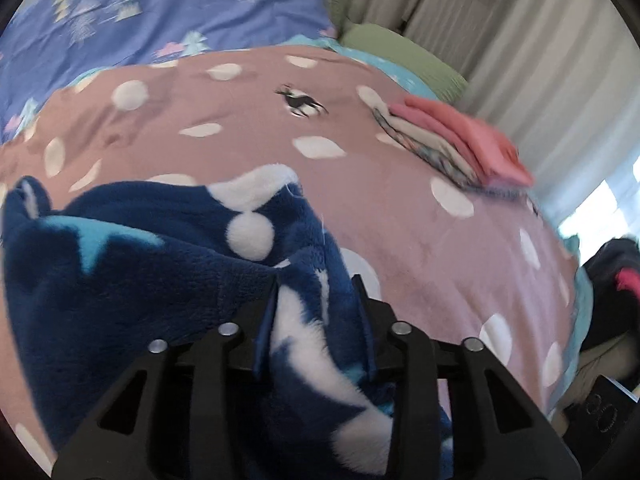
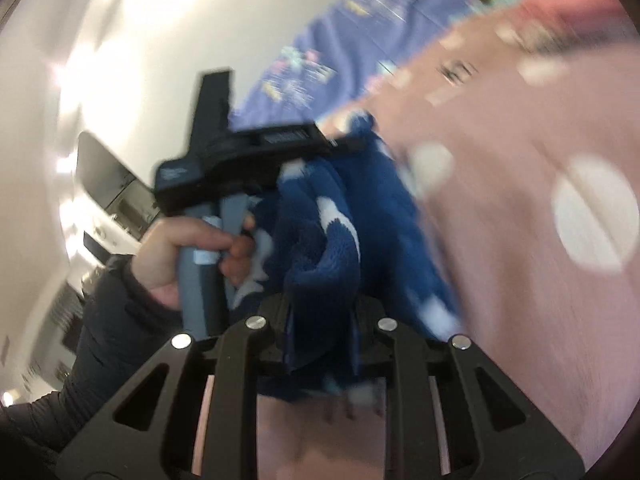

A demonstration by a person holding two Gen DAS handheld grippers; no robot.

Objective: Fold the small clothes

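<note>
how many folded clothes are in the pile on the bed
3 show: a pink piece on top, a cream piece under it and a patterned piece at the bottom; blur may hide more.

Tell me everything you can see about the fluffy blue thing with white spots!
The blue fleece garment looks soft and fuzzy: dark blue, with white dots and light blue shapes. It is bunched up, not folded flat. It lies partly on the pink spotted blanket on the bed. The left gripper has fabric between its fingers, and the right gripper pinches another part, so both hold it at once.
</note>
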